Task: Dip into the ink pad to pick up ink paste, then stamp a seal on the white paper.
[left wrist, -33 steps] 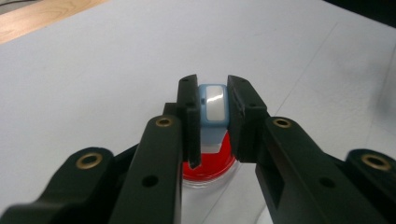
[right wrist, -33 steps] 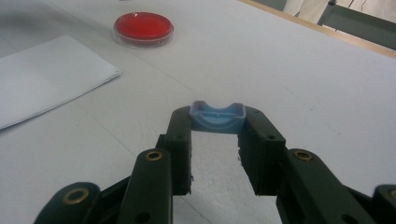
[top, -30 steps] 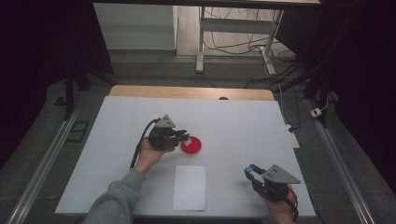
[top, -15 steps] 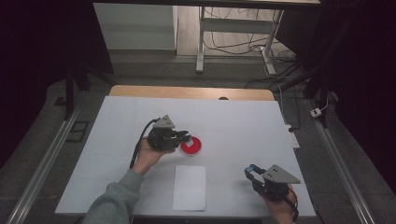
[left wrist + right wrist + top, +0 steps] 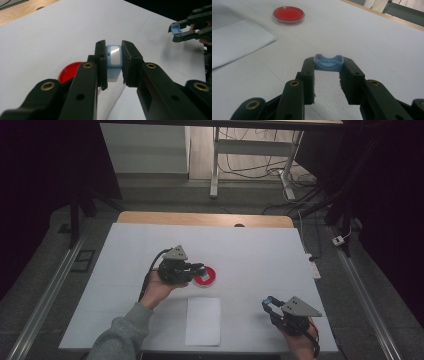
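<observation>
On the white table point(image 5: 125, 270), near its middle, the left gripper point(image 5: 199, 268) hovers at a shallow red dish point(image 5: 206, 276), its jaws pinching a small blue-and-white block point(image 5: 113, 61); in the left gripper view the block sits upright between the two black pads, its pale glossy face turned toward the camera, with the dish point(image 5: 68, 72) lying on the table just behind and to the left of the jaws. Whether the block touches the dish cannot be told. The person's left hand point(image 5: 157, 287) wraps the gripper body from below, a grey-green sleeve point(image 5: 117, 337) trailing to the bottom edge. At the near right corner of the table, the right gripper point(image 5: 270, 304) is held low in the person's right hand point(image 5: 300, 345), its jaws clamped on a light blue cap point(image 5: 328, 62) with a hollow, scooped top, gripped at the very tips. Between the two hands, a folded sheet of white paper point(image 5: 203, 320) lies flat near the front edge, well apart from the cap and just below the dish. In the right gripper view the dish point(image 5: 288, 14) and the paper point(image 5: 237, 40) lie farther off to the left.
</observation>
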A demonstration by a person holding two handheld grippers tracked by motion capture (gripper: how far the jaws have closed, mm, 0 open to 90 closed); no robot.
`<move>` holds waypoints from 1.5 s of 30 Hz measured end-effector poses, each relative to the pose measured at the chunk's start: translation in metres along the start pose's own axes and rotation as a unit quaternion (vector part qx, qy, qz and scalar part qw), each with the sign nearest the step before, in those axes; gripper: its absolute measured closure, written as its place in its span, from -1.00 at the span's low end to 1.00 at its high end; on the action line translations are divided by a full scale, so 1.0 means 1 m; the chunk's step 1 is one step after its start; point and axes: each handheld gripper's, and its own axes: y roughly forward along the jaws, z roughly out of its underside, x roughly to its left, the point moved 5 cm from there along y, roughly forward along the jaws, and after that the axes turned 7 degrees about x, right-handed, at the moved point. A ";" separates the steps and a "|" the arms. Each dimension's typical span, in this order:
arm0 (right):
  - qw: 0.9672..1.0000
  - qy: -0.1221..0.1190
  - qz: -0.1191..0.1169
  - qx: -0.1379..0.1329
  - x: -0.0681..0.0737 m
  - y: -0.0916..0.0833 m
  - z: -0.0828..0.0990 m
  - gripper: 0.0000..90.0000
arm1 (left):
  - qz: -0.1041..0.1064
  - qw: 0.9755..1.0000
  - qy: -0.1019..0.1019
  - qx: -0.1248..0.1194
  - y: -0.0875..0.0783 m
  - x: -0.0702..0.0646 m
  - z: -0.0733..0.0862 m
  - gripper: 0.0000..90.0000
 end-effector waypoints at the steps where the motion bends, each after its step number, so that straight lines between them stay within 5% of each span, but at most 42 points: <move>1: 1.000 0.000 0.000 0.001 0.000 0.000 0.000 0.44 | 0.002 1.000 0.001 -0.001 -0.001 -0.001 0.000 0.69; 45: 1.000 0.001 -0.001 0.000 0.000 0.000 0.000 0.44 | 0.052 0.999 0.011 0.001 -0.021 -0.027 0.013 0.69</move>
